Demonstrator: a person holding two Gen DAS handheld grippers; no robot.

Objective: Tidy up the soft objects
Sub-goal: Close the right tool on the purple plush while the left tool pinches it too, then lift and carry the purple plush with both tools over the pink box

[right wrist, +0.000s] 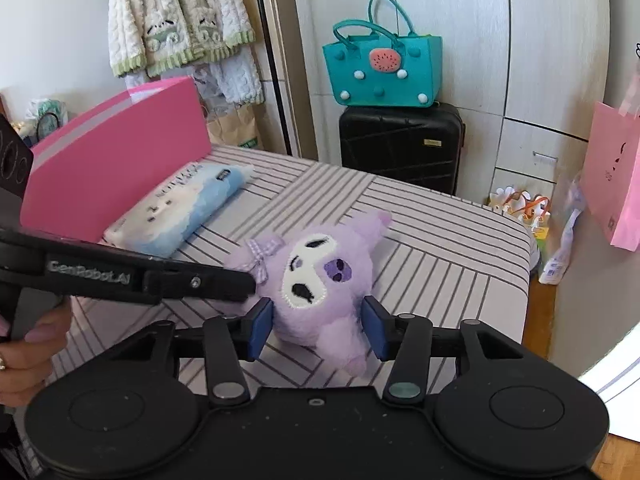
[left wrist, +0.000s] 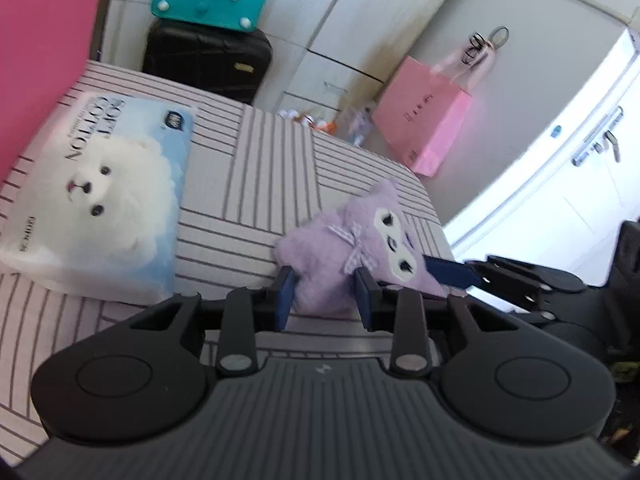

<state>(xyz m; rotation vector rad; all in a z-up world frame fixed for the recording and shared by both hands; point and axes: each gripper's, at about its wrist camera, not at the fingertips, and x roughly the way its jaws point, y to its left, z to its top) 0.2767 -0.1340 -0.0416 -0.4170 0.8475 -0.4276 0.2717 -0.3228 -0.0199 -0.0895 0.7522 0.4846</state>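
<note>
A purple plush toy (left wrist: 352, 248) with a white face and a checked bow lies on the striped bed (left wrist: 256, 168). My left gripper (left wrist: 326, 292) has its blue pads on either side of the plush's lower body and appears shut on it. The plush also shows in the right wrist view (right wrist: 320, 276). My right gripper (right wrist: 318, 326) straddles its head end with both pads touching its sides. The left gripper's black finger (right wrist: 200, 280) reaches the plush by the bow from the left.
A soft tissue pack (left wrist: 96, 200) printed with a white dog lies on the bed beside a pink box (right wrist: 120, 164). A teal felt bag (right wrist: 384, 68) sits on a black suitcase (right wrist: 400, 148) behind the bed. A pink paper bag (left wrist: 424, 120) hangs at the right.
</note>
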